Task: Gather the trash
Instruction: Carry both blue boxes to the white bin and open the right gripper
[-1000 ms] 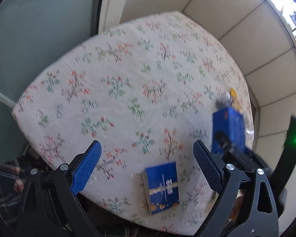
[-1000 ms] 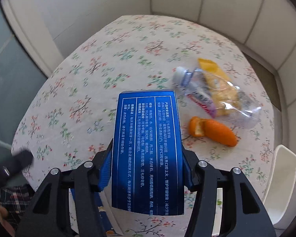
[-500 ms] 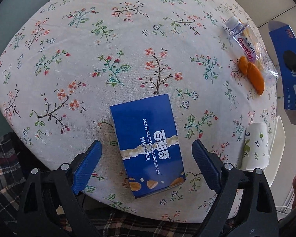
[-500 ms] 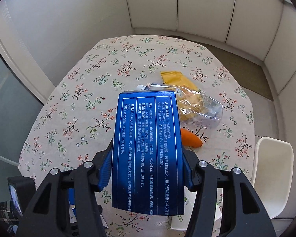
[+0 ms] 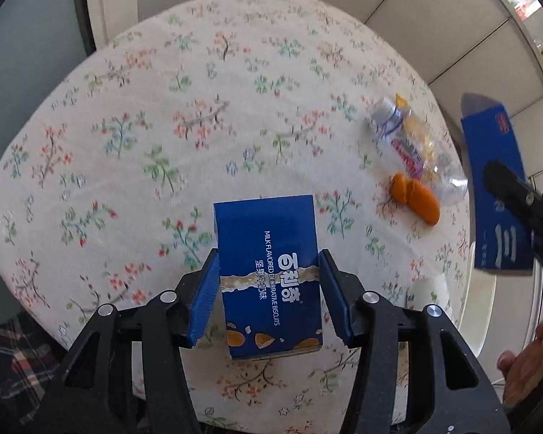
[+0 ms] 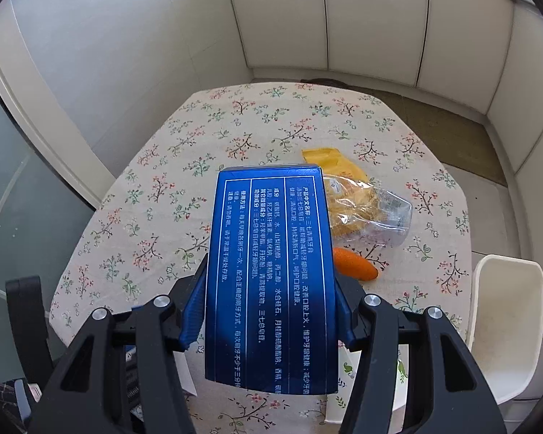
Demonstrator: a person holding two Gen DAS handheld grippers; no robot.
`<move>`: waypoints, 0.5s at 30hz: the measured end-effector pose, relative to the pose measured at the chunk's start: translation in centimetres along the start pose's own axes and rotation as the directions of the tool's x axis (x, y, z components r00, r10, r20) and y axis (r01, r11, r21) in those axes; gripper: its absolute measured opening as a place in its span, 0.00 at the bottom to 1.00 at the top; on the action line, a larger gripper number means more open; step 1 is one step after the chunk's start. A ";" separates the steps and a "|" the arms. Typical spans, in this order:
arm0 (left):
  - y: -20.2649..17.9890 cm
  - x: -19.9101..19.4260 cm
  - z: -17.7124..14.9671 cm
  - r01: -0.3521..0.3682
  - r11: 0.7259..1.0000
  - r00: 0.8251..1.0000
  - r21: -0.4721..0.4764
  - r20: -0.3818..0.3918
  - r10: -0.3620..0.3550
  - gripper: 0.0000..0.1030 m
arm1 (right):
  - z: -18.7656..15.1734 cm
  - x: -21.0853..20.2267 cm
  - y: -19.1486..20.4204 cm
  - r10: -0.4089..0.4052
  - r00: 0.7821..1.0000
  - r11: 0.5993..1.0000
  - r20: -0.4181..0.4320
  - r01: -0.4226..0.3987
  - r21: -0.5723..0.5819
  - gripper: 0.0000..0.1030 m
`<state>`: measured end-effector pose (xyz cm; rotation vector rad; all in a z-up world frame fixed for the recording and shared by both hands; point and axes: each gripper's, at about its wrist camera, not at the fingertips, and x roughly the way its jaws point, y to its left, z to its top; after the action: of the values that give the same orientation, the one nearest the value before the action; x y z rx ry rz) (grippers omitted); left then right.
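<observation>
My left gripper (image 5: 269,294) is clamped on a blue milk biscuit box (image 5: 268,275) at the near edge of the floral table (image 5: 134,152); my right gripper (image 6: 268,311) pinches a blue toothpaste box (image 6: 271,275) held above it. Near the right edge lie a crushed clear bottle (image 6: 376,213), a yellow wrapper (image 6: 329,161) and orange peel (image 6: 353,264). A white bin (image 6: 506,329) stands just off that edge; I cannot make out its contents.

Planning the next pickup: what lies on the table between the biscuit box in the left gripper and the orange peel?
Only bare floral tablecloth separates the biscuit box from the orange peel, as the left wrist view shows.
</observation>
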<state>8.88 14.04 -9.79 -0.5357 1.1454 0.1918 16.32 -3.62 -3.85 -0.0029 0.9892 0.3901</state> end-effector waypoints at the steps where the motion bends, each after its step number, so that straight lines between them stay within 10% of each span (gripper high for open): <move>1: -0.1 -0.6 0.8 0.010 1.000 0.999 -0.004 0.030 -0.010 0.49 | 0.1 -0.5 -0.1 0.005 1.000 1.000 0.018 -0.005 0.006 0.54; 15: -9.5 -9.6 3.9 0.097 0.973 0.887 0.210 0.424 -0.180 0.49 | -0.6 -9.2 -3.8 -0.068 0.948 0.997 0.311 0.056 0.046 0.55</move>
<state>12.00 9.02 2.99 -0.3815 0.6678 0.0748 12.57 -10.21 2.59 0.0595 0.6802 0.3028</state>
